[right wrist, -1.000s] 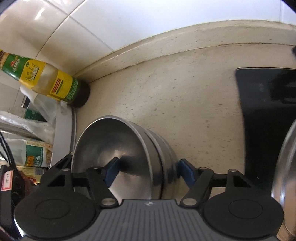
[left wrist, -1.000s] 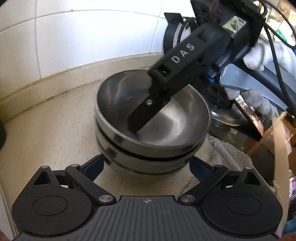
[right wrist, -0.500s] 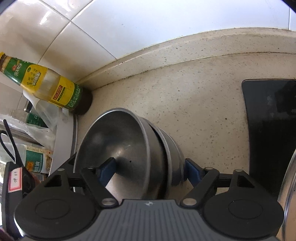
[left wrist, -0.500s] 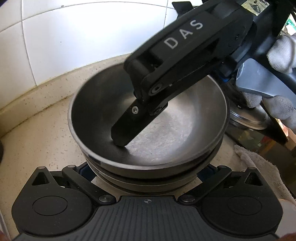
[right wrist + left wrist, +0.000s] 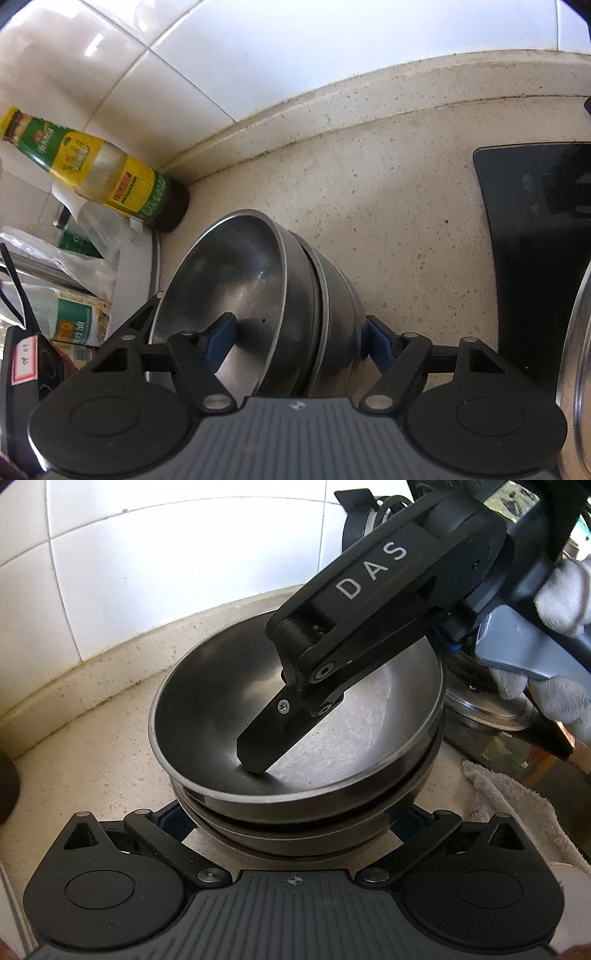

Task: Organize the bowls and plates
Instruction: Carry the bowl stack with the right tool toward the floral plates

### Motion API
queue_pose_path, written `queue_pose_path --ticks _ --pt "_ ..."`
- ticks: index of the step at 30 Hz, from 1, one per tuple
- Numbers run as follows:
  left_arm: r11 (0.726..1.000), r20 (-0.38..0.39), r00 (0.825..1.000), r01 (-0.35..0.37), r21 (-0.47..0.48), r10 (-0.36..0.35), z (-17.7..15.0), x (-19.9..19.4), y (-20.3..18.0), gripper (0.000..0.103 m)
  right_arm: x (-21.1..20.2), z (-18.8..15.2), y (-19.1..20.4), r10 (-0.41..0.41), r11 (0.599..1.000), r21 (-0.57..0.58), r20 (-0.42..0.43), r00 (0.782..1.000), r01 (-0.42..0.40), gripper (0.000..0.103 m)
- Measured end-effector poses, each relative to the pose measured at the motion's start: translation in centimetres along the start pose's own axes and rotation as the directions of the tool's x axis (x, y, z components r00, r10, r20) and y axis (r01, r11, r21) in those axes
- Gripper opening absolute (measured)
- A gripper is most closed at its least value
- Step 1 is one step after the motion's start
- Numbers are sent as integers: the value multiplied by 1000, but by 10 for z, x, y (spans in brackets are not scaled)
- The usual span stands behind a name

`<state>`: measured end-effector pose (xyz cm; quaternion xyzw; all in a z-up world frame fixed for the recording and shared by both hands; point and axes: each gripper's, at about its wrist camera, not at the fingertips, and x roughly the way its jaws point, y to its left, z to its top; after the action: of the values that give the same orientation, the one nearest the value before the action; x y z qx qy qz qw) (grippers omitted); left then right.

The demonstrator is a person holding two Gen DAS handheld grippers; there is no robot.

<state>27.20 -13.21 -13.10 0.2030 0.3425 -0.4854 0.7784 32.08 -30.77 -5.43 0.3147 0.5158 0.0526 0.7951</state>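
Stack of nested stainless steel bowls (image 5: 295, 775) sitting on the speckled cream tabletop (image 5: 92, 760), near the white tiled wall (image 5: 147, 572). Right hand-held gripper (image 5: 295, 339) straddling the stack's wall: one blue pad inside the top bowl, the other just outside against the lower bowls; jaws wide, having just been closing, with the bowls between them; cannot tell whether the pads press yet. Same tool seen from the left wrist, black finger (image 5: 269, 734) dipping into the top bowl, white letters "DAS" along its arm, gripped by a white-gloved hand (image 5: 561, 627). Left hand-held gripper (image 5: 291, 823) spread open at either side of the stack's near base, pads apart from the metal. Left of the bowls, an oil bottle (image 5: 96, 170) with a yellow and green label, print unreadable. Right of the bowls, a black glass cooktop (image 5: 535, 240). Beside the bowls, a white towel (image 5: 517, 805).
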Motion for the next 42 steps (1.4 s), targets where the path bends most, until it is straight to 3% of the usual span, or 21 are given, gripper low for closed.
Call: queue_pose_path --ticks 11,24,30,42 --pt "999 69 997 -41 10 40 7 -36 -10 103 -36 -3 28 20 999 -52 81 997 -15 89" --pt "992 180 979 -109 58 97 8 -115 -59 103 -113 -49 82 13 990 -143 199 980 16 89" --pt "988 180 975 -144 62 131 -7 -142 -84 103 -127 -82 90 59 984 -176 189 980 -25 89" --pt "968 123 960 -251 -24 252 -41 -190 -140 103 -144 -157 98 127 954 -284 102 987 -93 89"
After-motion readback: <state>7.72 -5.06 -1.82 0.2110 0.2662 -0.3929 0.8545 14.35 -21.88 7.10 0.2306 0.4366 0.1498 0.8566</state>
